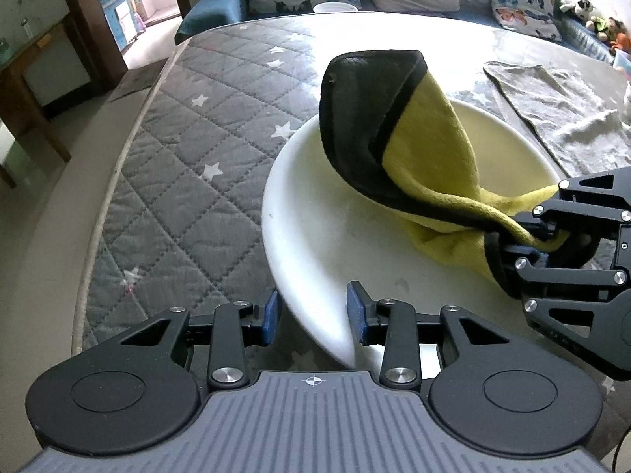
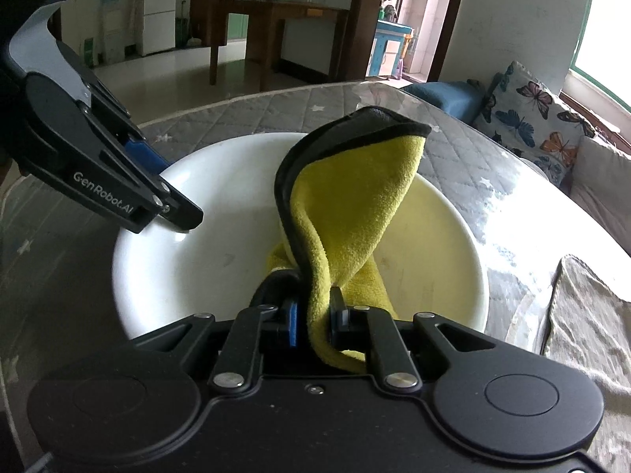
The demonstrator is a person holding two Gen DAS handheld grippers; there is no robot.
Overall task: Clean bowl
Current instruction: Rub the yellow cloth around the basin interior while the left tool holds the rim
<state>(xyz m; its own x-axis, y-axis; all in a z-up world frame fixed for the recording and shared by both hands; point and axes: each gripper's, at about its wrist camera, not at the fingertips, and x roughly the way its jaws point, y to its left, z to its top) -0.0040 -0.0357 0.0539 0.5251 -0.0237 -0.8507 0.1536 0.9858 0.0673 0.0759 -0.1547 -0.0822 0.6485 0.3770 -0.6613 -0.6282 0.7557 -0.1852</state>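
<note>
Nearest, the left hand-held gripper (image 1: 313, 317) stands parted astride the wide white ceramic bowl's (image 1: 315, 236) six-o'clock rim. Toward three o'clock, the right hand-held gripper (image 2: 313, 325) pinches a yellow, black-edged microfibre cloth (image 2: 351, 201) rising over the basin, on the quilted grey tabletop (image 1: 189, 149).

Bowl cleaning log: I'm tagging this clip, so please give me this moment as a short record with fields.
bowl: white bowl on the quilted table cover, its near rim between the open jaws of the left gripper
cloth: yellow cloth with black edging, standing up over the bowl's inside
right gripper: right gripper, jaws shut on the cloth's lower end
nearby: grey towel lying flat beside the bowl
wiping contact: cannot tell
</note>
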